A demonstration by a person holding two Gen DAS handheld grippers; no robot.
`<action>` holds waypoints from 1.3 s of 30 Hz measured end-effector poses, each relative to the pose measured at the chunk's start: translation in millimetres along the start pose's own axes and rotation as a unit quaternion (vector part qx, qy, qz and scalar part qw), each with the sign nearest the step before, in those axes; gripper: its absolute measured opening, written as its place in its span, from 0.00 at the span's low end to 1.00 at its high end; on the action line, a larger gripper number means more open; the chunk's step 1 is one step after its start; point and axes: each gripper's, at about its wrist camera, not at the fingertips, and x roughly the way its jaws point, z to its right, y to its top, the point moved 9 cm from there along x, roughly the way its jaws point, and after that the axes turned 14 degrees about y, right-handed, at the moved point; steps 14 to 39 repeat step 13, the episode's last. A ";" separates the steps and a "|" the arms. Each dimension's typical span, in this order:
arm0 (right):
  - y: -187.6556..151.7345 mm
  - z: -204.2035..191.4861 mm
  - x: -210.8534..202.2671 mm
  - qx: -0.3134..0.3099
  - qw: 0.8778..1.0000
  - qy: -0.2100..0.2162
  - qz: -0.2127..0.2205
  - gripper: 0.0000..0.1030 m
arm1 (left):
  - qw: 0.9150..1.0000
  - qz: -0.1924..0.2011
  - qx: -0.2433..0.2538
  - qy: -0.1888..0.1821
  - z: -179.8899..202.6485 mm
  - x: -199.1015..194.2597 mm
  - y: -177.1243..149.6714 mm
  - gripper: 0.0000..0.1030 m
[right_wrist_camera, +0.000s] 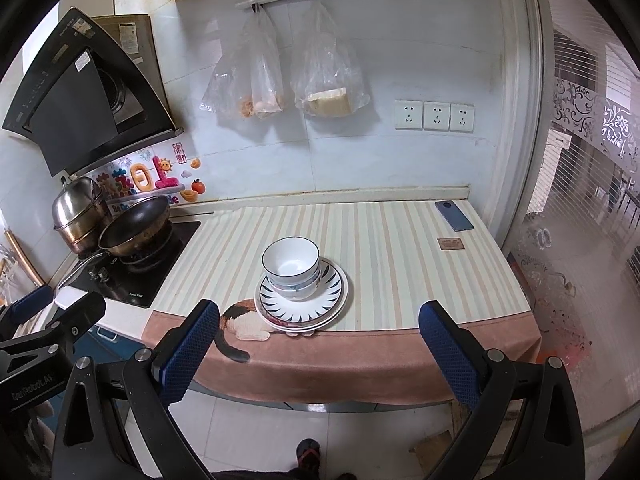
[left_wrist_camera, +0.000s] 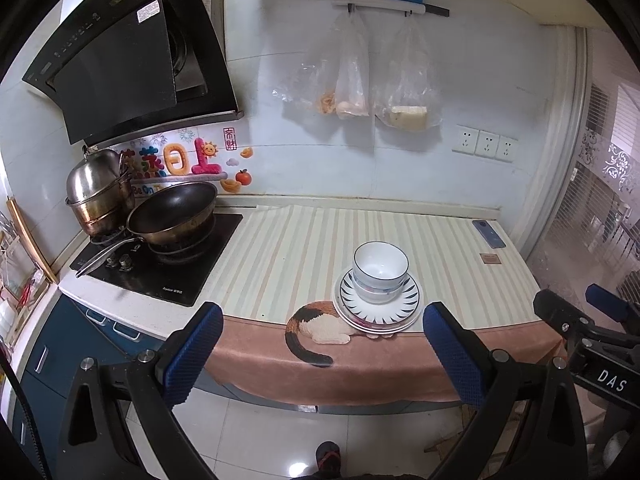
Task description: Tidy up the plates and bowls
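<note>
A stack of white bowls [left_wrist_camera: 380, 270] [right_wrist_camera: 291, 267] with dark rims sits on a stack of plates [left_wrist_camera: 404, 304] [right_wrist_camera: 332, 294]; the top plate has a dark spiked rim pattern. The stack stands near the front edge of the striped counter mat [left_wrist_camera: 280, 256] [right_wrist_camera: 380, 248]. My left gripper [left_wrist_camera: 322, 334] is open and empty, held back from the counter, in front of the stack. My right gripper [right_wrist_camera: 319, 330] is open and empty, also back from the counter edge. Each gripper shows at the side of the other's view.
A stove [left_wrist_camera: 160, 264] with a black pan [left_wrist_camera: 172, 212] [right_wrist_camera: 134, 222] and steel pots [left_wrist_camera: 98, 192] is at the left. A phone [left_wrist_camera: 489, 233] [right_wrist_camera: 454, 215] and small card [left_wrist_camera: 490, 258] lie at the counter's back right. Plastic bags [left_wrist_camera: 352, 76] hang on the wall. A glass partition [right_wrist_camera: 580, 200] is at the right.
</note>
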 end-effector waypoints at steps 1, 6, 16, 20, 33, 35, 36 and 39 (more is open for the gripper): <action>-1.0 0.1 -0.5 0.000 1.000 0.000 0.000 0.99 | 1.000 0.000 0.001 0.000 -0.9 0.1 0.6 1.00; -4.3 -0.3 -1.1 0.001 1.000 0.001 -0.003 0.99 | 1.000 -0.001 -0.001 0.000 -0.8 -0.2 0.1 1.00; -5.3 -1.0 -1.6 0.000 1.000 0.000 -0.003 0.99 | 1.000 -0.001 -0.010 0.005 -0.9 -4.7 -3.2 1.00; -5.3 -1.0 -1.6 0.000 1.000 0.000 -0.003 0.99 | 1.000 -0.001 -0.010 0.005 -0.9 -4.7 -3.2 1.00; -5.3 -1.0 -1.6 0.000 1.000 0.000 -0.003 0.99 | 1.000 -0.001 -0.010 0.005 -0.9 -4.7 -3.2 1.00; -5.3 -1.0 -1.6 0.000 1.000 0.000 -0.003 0.99 | 1.000 -0.001 -0.010 0.005 -0.9 -4.7 -3.2 1.00; -5.3 -1.0 -1.6 0.000 1.000 0.000 -0.003 0.99 | 1.000 -0.001 -0.010 0.005 -0.9 -4.7 -3.2 1.00; -5.3 -1.0 -1.6 0.000 1.000 0.000 -0.003 0.99 | 1.000 -0.001 -0.010 0.005 -0.9 -4.7 -3.2 1.00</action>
